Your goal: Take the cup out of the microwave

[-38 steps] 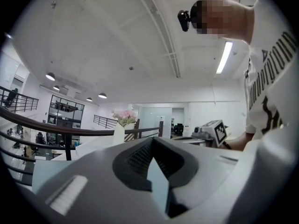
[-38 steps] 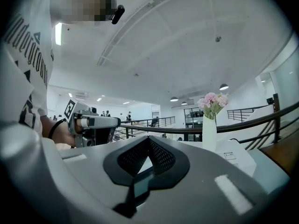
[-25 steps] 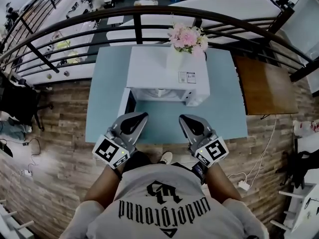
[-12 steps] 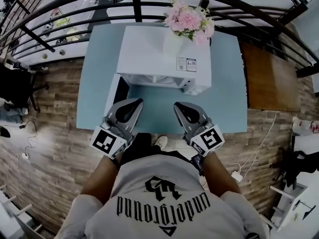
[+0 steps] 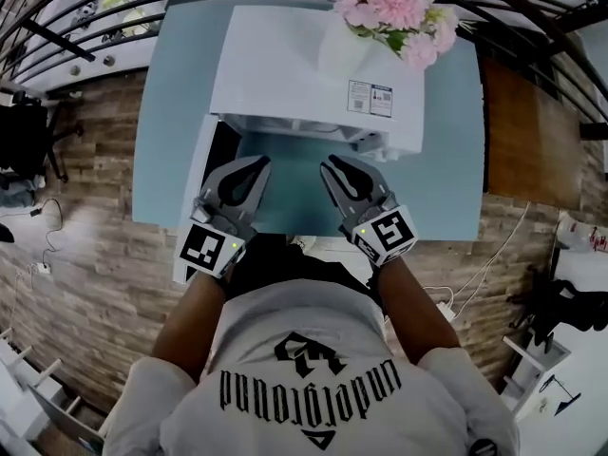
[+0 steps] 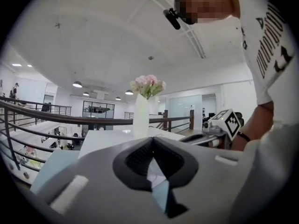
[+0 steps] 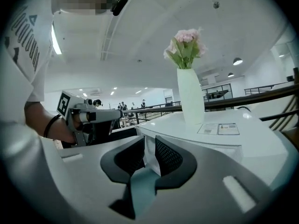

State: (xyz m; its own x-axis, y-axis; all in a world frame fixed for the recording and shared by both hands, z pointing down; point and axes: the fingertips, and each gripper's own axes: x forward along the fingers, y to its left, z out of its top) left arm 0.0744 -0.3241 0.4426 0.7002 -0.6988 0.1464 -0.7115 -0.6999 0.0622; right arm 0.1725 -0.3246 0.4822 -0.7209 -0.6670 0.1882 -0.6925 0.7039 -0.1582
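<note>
The white microwave [image 5: 304,74] stands on the light blue table [image 5: 171,112] with its door [image 5: 195,198] swung open to the left. Its inside is hidden from above, so no cup shows in any view. My left gripper [image 5: 258,162] hovers just before the open front, its tips meeting, shut on nothing [image 6: 152,141]. My right gripper [image 5: 328,162] is beside it at the same height, jaws opening with a narrow gap and nothing between them [image 7: 149,148]. Both point nearly level over the microwave's top [image 7: 210,134].
A white vase [image 5: 342,50] of pink flowers [image 5: 394,3] stands on the microwave's top, toward the back right. A dark railing [image 5: 85,27] runs behind the table. Wooden floor [image 5: 85,255] lies to the left and a brown table [image 5: 527,131] to the right.
Both grippers have sunk and moved forward to the microwave's open front. The microwave and vase now fill more of the head view.
</note>
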